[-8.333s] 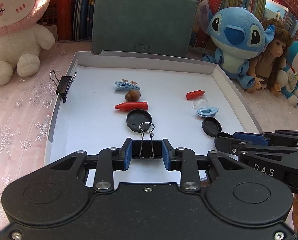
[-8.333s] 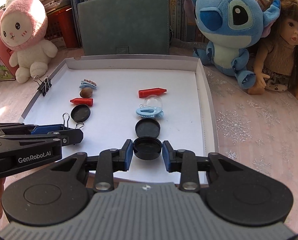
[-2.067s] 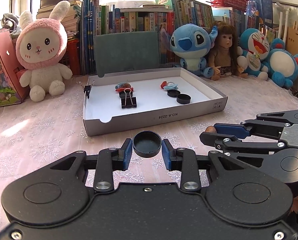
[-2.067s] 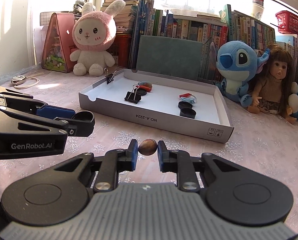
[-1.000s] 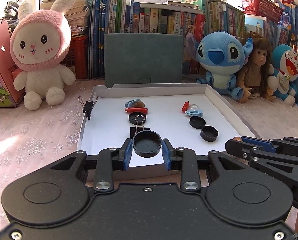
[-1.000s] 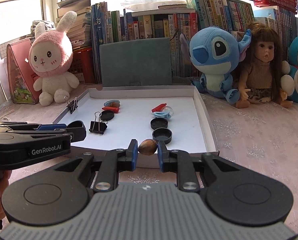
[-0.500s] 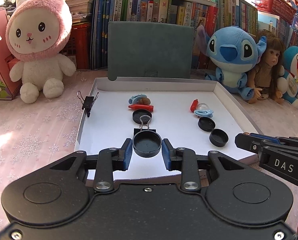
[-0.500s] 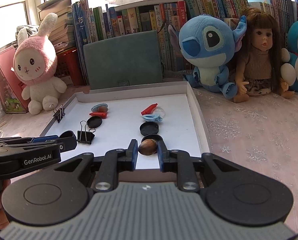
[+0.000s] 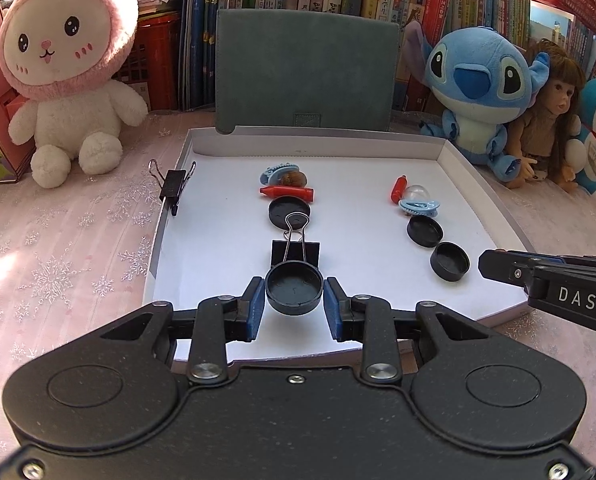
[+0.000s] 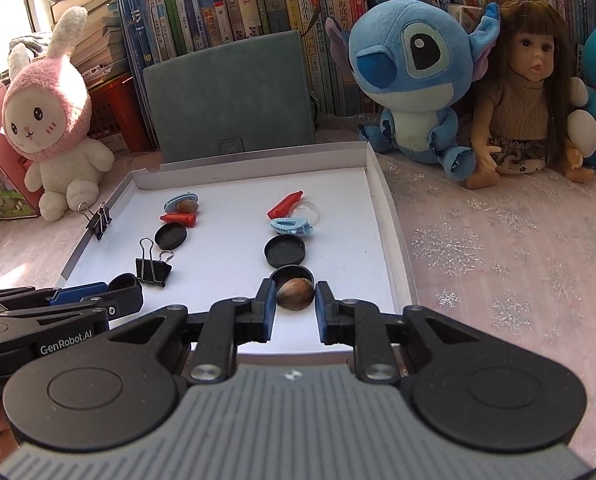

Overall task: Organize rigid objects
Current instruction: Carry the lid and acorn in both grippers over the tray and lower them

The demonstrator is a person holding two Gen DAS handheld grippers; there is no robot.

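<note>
Black cap (image 9: 293, 288) clenched in left claw (image 9: 293, 307), hovering over white tray (image 9: 217, 240) just before binder clip (image 9: 295, 252). Brown nut (image 10: 295, 295) pinched in right claw (image 10: 295, 312), above near cap (image 10: 291, 272). Risks: round nut rolling out of row on release; cap landing on clip handles, tilting.

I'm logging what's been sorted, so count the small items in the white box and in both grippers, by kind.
Black caps: 4, one in the left gripper
Binder clips: 2
Red crayons: 2
Blue hair clips: 2
Brown nuts: 2, one in the right gripper
Clear dome: 1
Total: 13
</note>
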